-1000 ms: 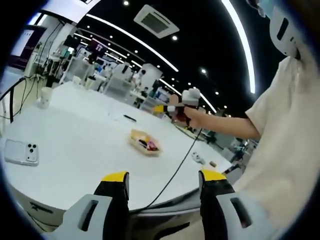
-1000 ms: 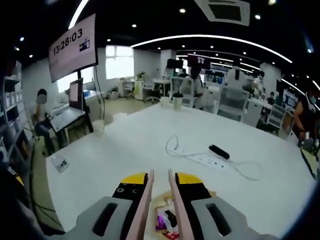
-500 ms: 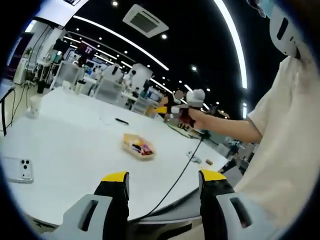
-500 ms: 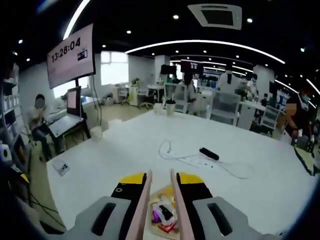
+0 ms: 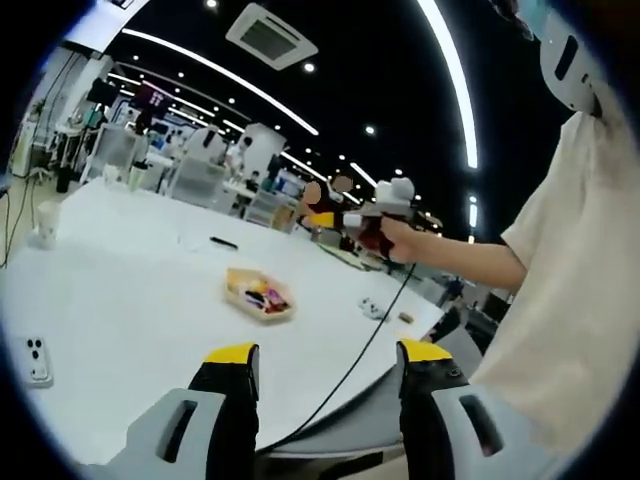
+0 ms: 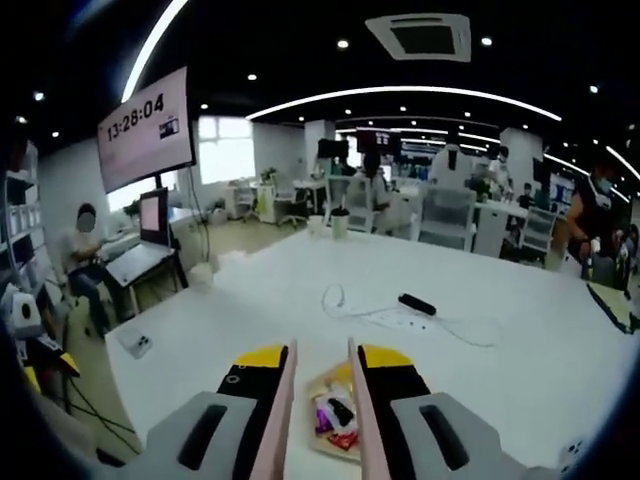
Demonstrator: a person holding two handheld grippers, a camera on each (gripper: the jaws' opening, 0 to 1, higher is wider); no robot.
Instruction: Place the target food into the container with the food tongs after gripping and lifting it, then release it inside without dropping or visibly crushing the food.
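Observation:
A shallow beige tray (image 5: 240,282) of wrapped snacks (image 5: 262,297) lies on the white table, well ahead of my left gripper (image 5: 328,350), which is open and holds nothing. In the same view a hand carries my right gripper (image 5: 322,214) in the air beyond the tray. In the right gripper view that gripper (image 6: 320,355) is shut on pale food tongs (image 6: 282,405), whose two arms run forward with a gap between them. The tray (image 6: 322,384) and its wrapped snacks (image 6: 334,413) sit below, between the tong arms. I cannot see the tong tips.
A phone (image 5: 37,360) lies at the table's near left, a cup (image 5: 45,222) farther back. A black cable (image 5: 345,365) trails off the table edge. In the right gripper view, a black bar with a cord (image 6: 415,303), a phone (image 6: 137,345) and a seated person (image 6: 85,262) show.
The right gripper has risen and drawn back, so more of the tray shows between the tong arms, whose gap is slightly wider. The left view has swung; its jaws stay open.

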